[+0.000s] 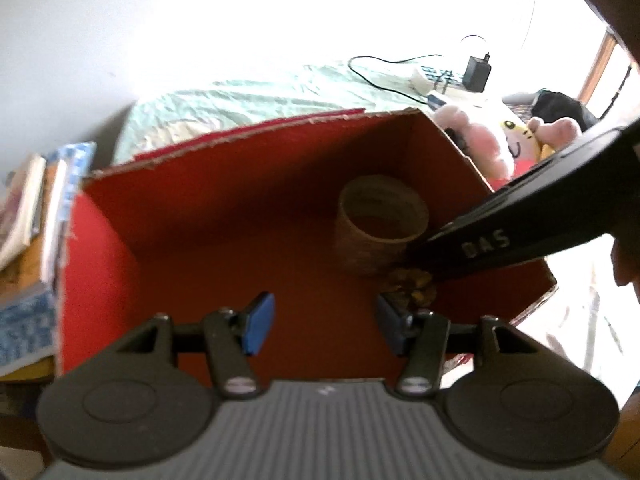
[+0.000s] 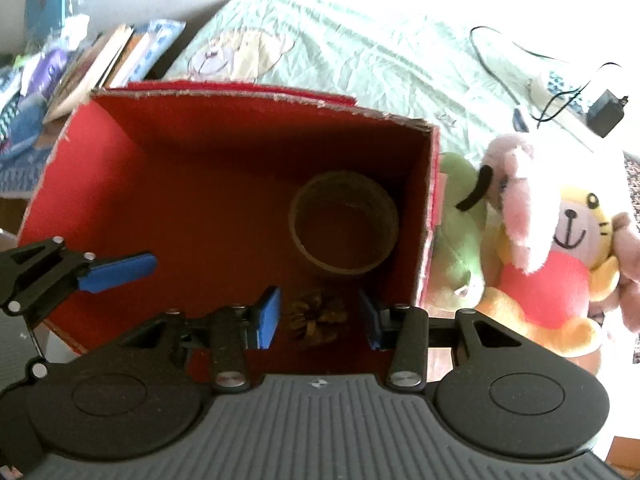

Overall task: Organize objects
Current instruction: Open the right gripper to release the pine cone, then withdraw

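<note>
An open red cardboard box (image 1: pixel 224 216) (image 2: pixel 80 184) fills both views. On its floor a brown tape roll (image 1: pixel 382 220) (image 2: pixel 344 232) lies toward the right wall. A pine cone (image 2: pixel 318 316) (image 1: pixel 412 288) rests just in front of the roll. My right gripper (image 2: pixel 320 318) hovers over the pine cone, open, with the cone seen between its blue pads and a gap on each side. My left gripper (image 1: pixel 326 322) stands open above the bare box floor, holding nothing. One blue left finger (image 2: pixel 116 272) shows at the left of the right wrist view. The right tool's black housing (image 1: pixel 520 216) crosses the box's right wall.
Plush toys (image 2: pixel 544 248) (image 1: pixel 500 140) lean against the outside of the box's right wall. Stacked books (image 1: pixel 36 216) (image 2: pixel 96 68) lie left of the box. Behind it spreads a pale green bedsheet (image 2: pixel 360 52) with a black charger (image 2: pixel 606 110) and cables.
</note>
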`<state>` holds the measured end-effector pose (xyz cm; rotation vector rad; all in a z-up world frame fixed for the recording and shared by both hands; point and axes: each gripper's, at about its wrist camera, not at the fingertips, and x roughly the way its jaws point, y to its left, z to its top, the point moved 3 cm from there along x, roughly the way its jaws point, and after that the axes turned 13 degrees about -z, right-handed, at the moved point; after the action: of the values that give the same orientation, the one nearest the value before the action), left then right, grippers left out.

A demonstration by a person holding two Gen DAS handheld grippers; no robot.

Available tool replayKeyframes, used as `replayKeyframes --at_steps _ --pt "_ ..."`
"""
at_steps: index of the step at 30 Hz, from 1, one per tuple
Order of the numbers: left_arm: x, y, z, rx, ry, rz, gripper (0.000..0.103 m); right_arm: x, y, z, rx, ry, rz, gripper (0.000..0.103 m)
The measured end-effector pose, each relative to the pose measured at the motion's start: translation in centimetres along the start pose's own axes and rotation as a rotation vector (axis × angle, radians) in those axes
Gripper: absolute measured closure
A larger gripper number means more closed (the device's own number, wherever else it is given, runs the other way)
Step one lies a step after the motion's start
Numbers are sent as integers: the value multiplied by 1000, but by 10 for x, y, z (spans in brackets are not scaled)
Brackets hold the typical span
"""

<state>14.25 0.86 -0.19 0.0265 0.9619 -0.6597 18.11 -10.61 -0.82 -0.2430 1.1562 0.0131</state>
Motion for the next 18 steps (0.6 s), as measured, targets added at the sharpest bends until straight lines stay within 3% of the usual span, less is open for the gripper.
replayKeyframes --at_steps 6,11,18 --pt "-17 -10 -3 5 -4 102 42 -28 -6 -15 41 -60 40 57" --pt "-31 -18 -7 -20 -10 146 35 -39 -10 -20 69 -87 84 57" --pt "-50 -23 -20 -63 -14 220 34 -55 -12 -38 89 -123 125 57"
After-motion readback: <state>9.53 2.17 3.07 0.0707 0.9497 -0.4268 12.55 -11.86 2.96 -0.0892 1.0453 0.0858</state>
